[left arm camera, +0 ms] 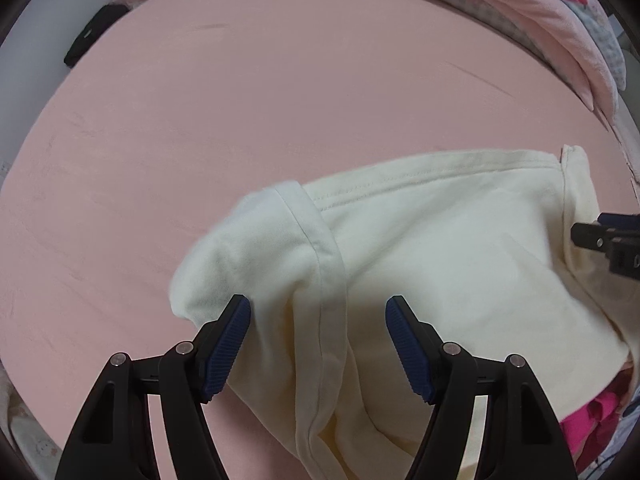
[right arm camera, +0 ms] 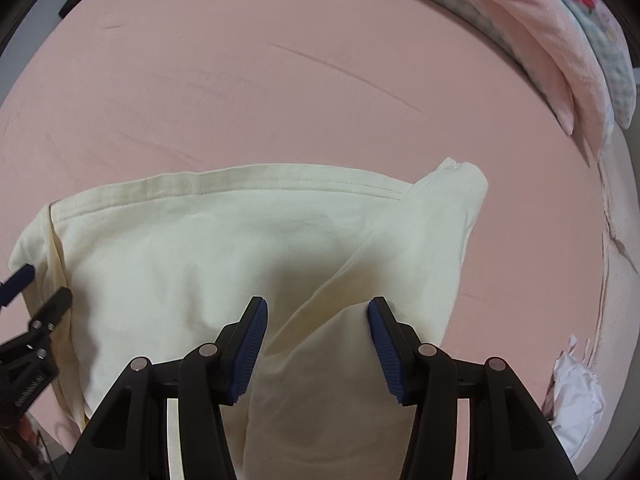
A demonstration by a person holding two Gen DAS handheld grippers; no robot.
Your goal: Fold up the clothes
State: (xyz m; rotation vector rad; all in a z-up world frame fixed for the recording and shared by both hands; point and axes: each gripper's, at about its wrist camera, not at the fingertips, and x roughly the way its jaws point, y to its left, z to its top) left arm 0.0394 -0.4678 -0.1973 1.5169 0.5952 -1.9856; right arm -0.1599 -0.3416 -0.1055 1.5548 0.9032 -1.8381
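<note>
We see a cream garment (left arm camera: 420, 248) of soft knit with stitched hems, lying rumpled on a smooth pink bedsheet (left arm camera: 240, 100) in the lower half of both views. Our left gripper (left arm camera: 318, 344) stands partly open — ribbed blue pads flank a seamed fold, and we cannot tell if they pinch it. Our right gripper (right arm camera: 316, 344) is likewise parted, its right pad touching a bunched ridge. Padded pink bedding (right arm camera: 552, 40) curves along the upper right.
</note>
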